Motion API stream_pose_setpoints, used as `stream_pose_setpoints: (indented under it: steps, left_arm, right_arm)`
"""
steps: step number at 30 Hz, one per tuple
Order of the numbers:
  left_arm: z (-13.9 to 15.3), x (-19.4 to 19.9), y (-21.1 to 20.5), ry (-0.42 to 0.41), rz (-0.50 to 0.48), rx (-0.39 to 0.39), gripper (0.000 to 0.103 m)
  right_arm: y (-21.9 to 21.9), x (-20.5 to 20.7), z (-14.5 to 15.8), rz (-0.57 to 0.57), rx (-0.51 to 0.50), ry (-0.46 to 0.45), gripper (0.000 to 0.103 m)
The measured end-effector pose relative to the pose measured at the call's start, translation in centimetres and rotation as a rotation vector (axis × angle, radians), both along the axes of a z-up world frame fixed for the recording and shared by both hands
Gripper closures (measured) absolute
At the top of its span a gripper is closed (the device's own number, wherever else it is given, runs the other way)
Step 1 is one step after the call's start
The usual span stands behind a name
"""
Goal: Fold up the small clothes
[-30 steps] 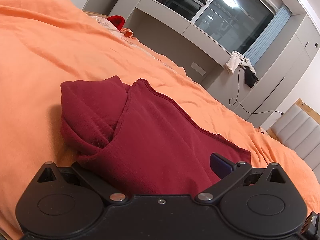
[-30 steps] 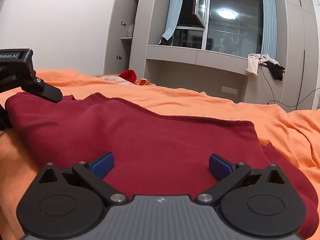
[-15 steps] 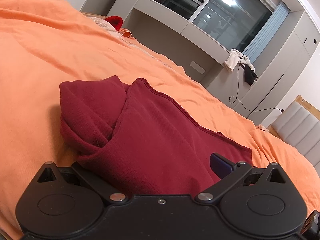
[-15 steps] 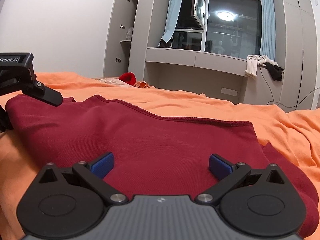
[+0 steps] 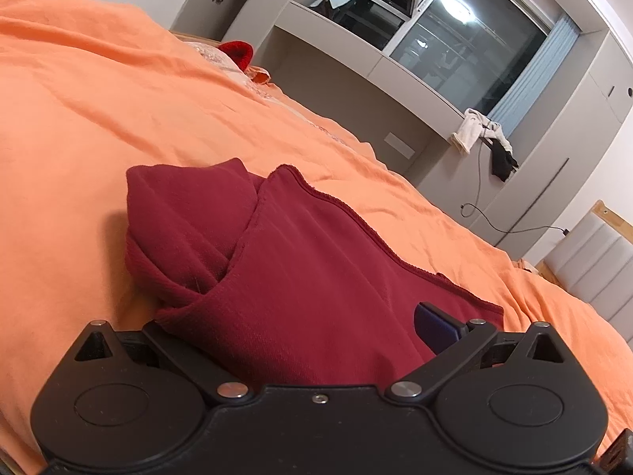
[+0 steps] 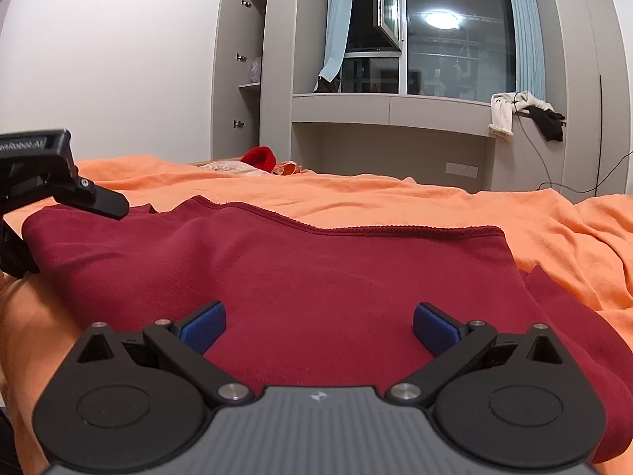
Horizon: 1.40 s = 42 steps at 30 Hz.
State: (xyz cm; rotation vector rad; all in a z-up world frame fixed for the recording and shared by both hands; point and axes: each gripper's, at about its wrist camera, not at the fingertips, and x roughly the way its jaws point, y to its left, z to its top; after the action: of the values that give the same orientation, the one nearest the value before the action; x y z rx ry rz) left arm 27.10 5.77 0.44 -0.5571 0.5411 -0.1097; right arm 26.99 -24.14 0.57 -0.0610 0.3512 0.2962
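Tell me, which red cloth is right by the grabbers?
The big dark red garment, spread on the orange bedcover just ahead of the open right gripper. The other, a small bright red cloth, lies far back near the wall.

The garment (image 6: 316, 277) lies on the bedspread (image 6: 514, 217), window (image 6: 455, 39) behind.

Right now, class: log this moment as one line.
left gripper: open, garment edge between fingers | right gripper: open over dark red garment | orange bedspread

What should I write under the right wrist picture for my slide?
Open right gripper over a dark red garment on an orange bedspread, left gripper alongside.
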Motion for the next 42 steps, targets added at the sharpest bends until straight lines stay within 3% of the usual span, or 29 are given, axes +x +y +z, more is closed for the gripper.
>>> stream_pose_setpoints:
  steps: [3,6,8,10,13,17,23,31,36,42]
  left_arm:
    - [0.0,-0.3,-0.5,-0.014,0.023,0.032,0.010]
    - [0.0,-0.4,-0.6,-0.017,0.048,0.075,0.023]
    - [0.1,-0.3,-0.7,-0.013,0.062,0.104,0.048]
    - [0.4,0.2,-0.8,-0.006,0.064,0.127,0.063]
    - [1.0,1.0,-0.8,-0.012,0.056,0.149,0.072]
    - [2.6,1.8,-2.5,-0.062,0.018,0.244,0.084]
    - [6.7,2.9,-7.0,-0.139,-0.073,0.368,0.088]
    - [11.3,3.6,-16.7,-0.233,-0.262,0.534,0.088]
    - [10.0,2.5,-23.3,-0.263,-0.406,0.628,0.088]
    - [5.2,0.6,-27.5,-0.234,-0.539,0.732,0.088]
  right_arm:
    - [-0.3,0.2,0.3,0.017,0.011,0.019,0.000]
    - [-0.8,0.3,0.7,0.030,0.013,0.037,0.000]
    - [-1.1,0.2,1.1,0.038,0.009,0.044,0.000]
    - [-1.6,0.0,1.5,0.043,0.009,0.042,0.000]
    - [-2.5,-0.2,2.1,0.041,0.014,0.040,0.000]
    - [-4.0,-0.5,3.4,0.021,0.022,0.010,0.000]
    - [-9.4,-0.4,6.4,-0.118,0.137,-0.028,0.000]
    - [-18.1,0.2,8.7,-0.323,0.262,-0.007,0.000]
    - [-22.1,0.2,8.6,-0.427,0.309,0.008,0.000]
    - [-25.4,0.0,7.3,-0.483,0.409,0.065,0.000]
